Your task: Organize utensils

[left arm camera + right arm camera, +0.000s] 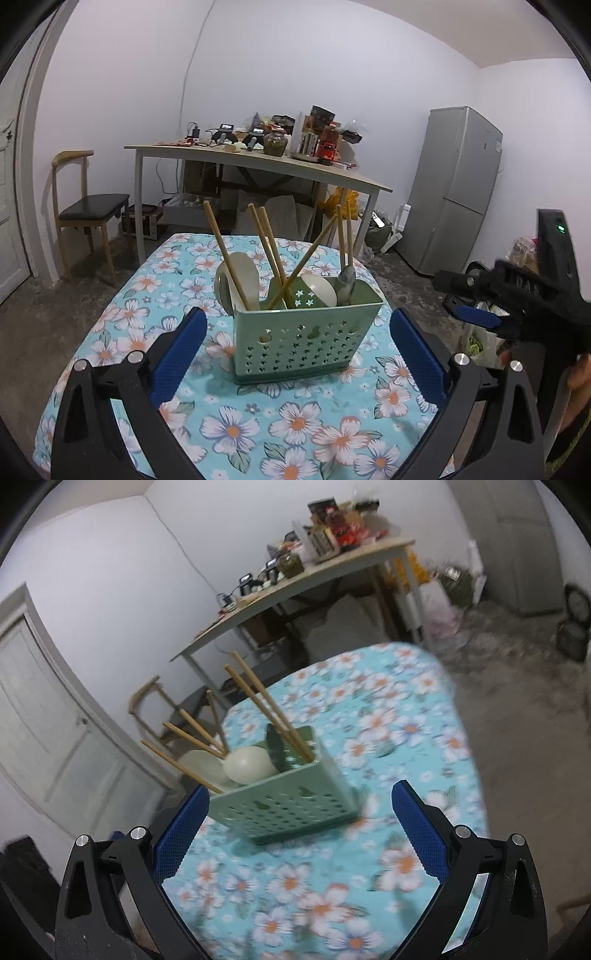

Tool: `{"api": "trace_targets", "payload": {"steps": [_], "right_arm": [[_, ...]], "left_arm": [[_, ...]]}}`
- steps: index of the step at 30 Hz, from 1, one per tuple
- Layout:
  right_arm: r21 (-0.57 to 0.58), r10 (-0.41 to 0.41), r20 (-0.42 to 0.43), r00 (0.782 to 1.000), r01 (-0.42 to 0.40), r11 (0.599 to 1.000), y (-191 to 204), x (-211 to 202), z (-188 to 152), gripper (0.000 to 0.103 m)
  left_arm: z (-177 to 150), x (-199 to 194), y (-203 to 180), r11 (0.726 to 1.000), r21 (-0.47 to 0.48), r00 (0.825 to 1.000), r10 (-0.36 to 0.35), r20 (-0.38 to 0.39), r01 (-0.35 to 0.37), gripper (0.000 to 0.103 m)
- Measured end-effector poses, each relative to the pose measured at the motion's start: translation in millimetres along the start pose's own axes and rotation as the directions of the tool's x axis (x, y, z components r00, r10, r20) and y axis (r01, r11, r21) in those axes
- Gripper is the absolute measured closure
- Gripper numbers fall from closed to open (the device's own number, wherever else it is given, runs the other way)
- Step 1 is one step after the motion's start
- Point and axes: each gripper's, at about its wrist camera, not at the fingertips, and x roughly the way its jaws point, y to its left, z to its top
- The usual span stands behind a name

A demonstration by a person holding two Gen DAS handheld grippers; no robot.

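A pale green perforated utensil basket point(303, 338) point(284, 805) stands on the floral tablecloth point(240, 424) point(388, 746). In it are several wooden chopsticks point(225, 254) point(266, 705), cream spoons point(242, 280) point(249, 764) and a dark green spoon point(347, 282) point(275, 747). My left gripper point(297, 334) is open, its blue pads point(181, 354) wide to either side of the basket, apart from it. My right gripper point(299, 812) is also open and empty, with its left pad point(181, 830) close by the basket's corner. The right gripper point(480, 314) also shows at the right edge of the left wrist view, held by a hand.
Beyond the table stands a cluttered wooden desk point(258, 162) point(295, 590), a wooden chair point(85, 214) point(159, 705) on the left, a grey fridge point(454, 188) on the right and a white door point(48, 709). Bags and boxes lie on the concrete floor point(517, 664).
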Motion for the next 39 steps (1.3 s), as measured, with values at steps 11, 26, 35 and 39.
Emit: {"api": "trace_targets", "payload": {"steps": [11, 26, 35, 39], "right_arm": [[-0.24, -0.285, 0.157, 0.946, 0.316, 0.918, 13, -23, -61, 0.008], [-0.324, -0.34, 0.165, 0.926, 0.377, 0.868, 16, -17, -81, 0.008], [-0.309, -0.363, 0.139, 0.921, 0.389, 0.868, 8, -15, -81, 0.008], [-0.299, -0.363, 0.127, 0.923, 0.385, 0.873, 6, -14, -81, 0.008]], "left_arm": [[-28, 8, -21, 0.975, 0.104, 0.971, 0.207, -0.117, -0.195, 0.006], [-30, 14, -8, 0.937, 0.062, 0.921, 0.35, -0.17, -0.344, 0.006], [-35, 24, -15, 0.946, 0.09, 0.921, 0.324, -0.217, -0.312, 0.006], [-37, 28, -19, 0.949, 0.096, 0.92, 0.313, -0.235, -0.299, 0.006]]}}
